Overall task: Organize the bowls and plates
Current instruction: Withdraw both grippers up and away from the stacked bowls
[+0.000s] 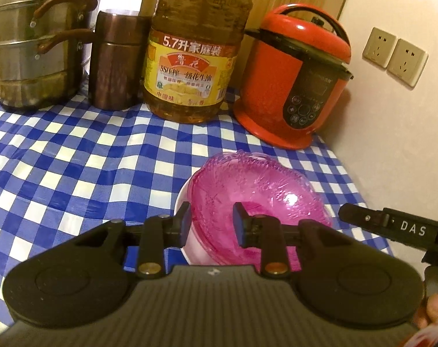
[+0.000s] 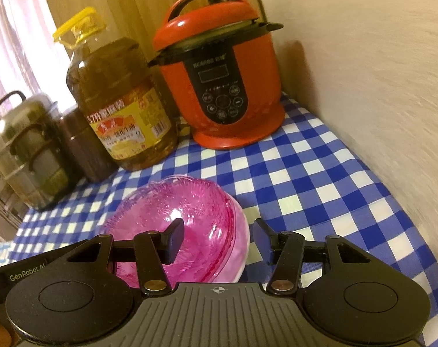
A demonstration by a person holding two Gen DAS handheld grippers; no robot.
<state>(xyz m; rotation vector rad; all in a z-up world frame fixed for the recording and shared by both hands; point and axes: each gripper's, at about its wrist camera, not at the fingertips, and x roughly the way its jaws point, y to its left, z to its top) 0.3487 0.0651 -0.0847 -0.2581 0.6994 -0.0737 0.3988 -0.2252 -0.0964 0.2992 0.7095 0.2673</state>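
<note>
Pink glass bowl [image 1: 259, 190] sits nested in a white bowl [image 2: 242, 231] (checked table [image 1: 74, 159]); left tongs [image 1: 210, 225] and right tongs [image 2: 217, 240] both released, straddling its rim.

Beyond the jaws, along the far edge of the blue-and-white checked tablecloth [image 1: 74, 156], stands a row. From left: a stacked steel steamer pot [image 1: 36, 43], a brown metal canister [image 1: 117, 57], a large cooking-oil bottle [image 1: 196, 49] and a red electric pressure cooker [image 1: 297, 78]. Two wall sockets [image 1: 395, 55] sit right of the cooker.
</note>
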